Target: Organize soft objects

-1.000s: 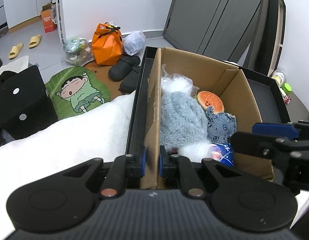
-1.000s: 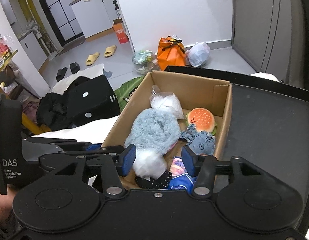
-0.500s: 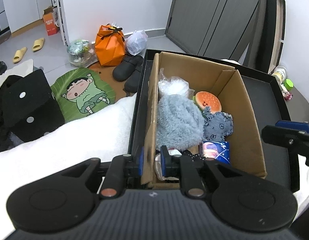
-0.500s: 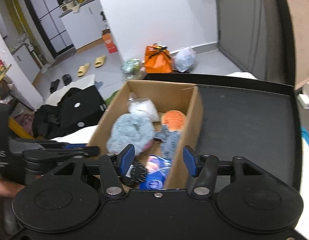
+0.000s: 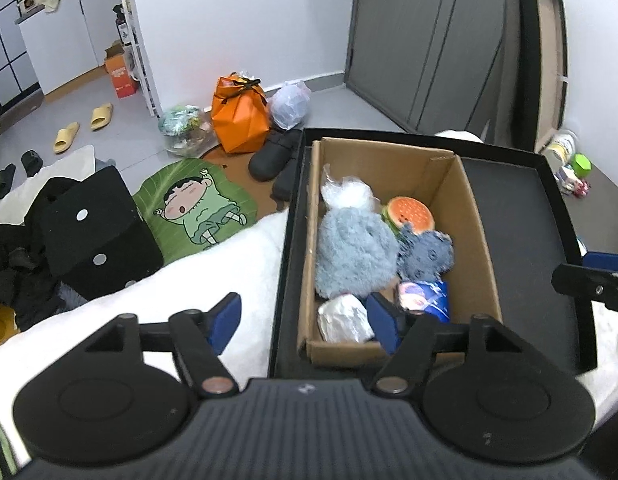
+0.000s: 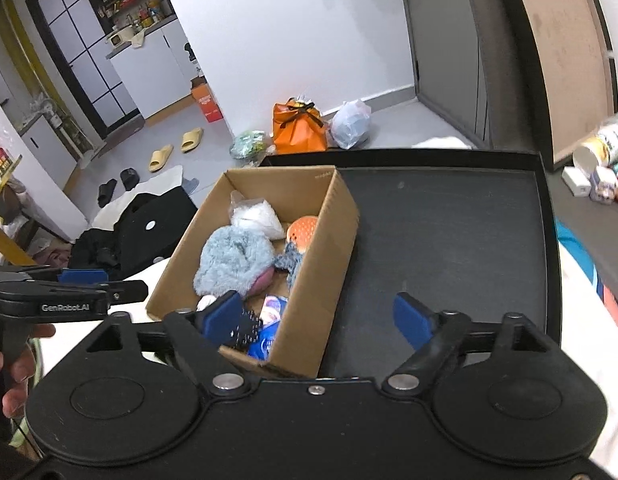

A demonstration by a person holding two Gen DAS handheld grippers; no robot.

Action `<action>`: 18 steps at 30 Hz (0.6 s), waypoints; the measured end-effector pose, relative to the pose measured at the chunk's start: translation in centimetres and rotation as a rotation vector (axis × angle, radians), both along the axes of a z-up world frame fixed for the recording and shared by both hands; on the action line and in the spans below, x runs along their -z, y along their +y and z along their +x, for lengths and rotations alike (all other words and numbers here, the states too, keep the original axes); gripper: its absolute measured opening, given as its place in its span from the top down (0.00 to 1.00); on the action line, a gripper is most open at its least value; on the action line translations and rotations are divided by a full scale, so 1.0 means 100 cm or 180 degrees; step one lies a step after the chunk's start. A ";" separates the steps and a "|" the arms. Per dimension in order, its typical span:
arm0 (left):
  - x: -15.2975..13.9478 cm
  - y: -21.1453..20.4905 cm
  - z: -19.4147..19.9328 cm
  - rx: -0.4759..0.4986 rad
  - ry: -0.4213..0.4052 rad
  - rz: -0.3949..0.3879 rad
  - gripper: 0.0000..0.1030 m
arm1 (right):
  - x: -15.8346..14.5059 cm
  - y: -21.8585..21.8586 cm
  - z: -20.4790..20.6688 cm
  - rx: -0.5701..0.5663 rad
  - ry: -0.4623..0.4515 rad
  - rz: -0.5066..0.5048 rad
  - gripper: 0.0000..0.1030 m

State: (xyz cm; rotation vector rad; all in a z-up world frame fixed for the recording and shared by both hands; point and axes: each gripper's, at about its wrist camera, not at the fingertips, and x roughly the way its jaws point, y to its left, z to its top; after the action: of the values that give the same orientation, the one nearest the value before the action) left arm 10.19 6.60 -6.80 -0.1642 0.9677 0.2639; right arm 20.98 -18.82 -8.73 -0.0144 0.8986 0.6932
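A cardboard box (image 5: pixel 479 216) (image 6: pixel 325 240) stands in the left part of a black tray (image 5: pixel 521 240) (image 6: pixel 449 232). It holds a grey-blue furry plush (image 5: pixel 351 252) (image 6: pixel 233 256), a burger toy (image 5: pixel 411 212), a small blue plush (image 5: pixel 427 250), a white bagged item (image 5: pixel 347 194) and a blue packet (image 5: pixel 425 296). My left gripper (image 5: pixel 303 322) is open and empty, above the box's near left corner. My right gripper (image 6: pixel 321 318) is open and empty, above the box's near right wall.
The tray lies on a white blanket (image 5: pixel 149 312). On the floor to the left are a black cube cushion (image 5: pixel 93 232), a green cartoon mat (image 5: pixel 197 204), an orange bag (image 5: pixel 239 114) and dark shoes (image 5: pixel 273 156). Small bottles and toys (image 6: pixel 597 168) stand at the right.
My left gripper has let go of the box's left wall, opened and pulled back. My right gripper has opened wider and moved right and back from the box.
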 end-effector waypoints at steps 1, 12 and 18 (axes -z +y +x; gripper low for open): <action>-0.003 -0.002 -0.002 0.0016 0.0010 0.0015 0.31 | 0.000 -0.003 0.000 -0.0007 0.0025 0.0016 0.15; -0.038 -0.016 -0.031 -0.0079 -0.0182 0.0085 0.11 | -0.015 -0.036 -0.011 0.0033 0.0080 0.0177 0.00; -0.049 -0.025 -0.040 -0.0044 -0.0291 0.0022 0.00 | -0.022 -0.052 -0.019 0.0114 0.0039 0.0225 0.00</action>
State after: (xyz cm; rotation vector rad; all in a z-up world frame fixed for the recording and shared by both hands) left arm 6.23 4.10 -1.93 -0.1751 0.8752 0.2702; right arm 19.07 -24.07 -6.57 0.0689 0.8838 0.6920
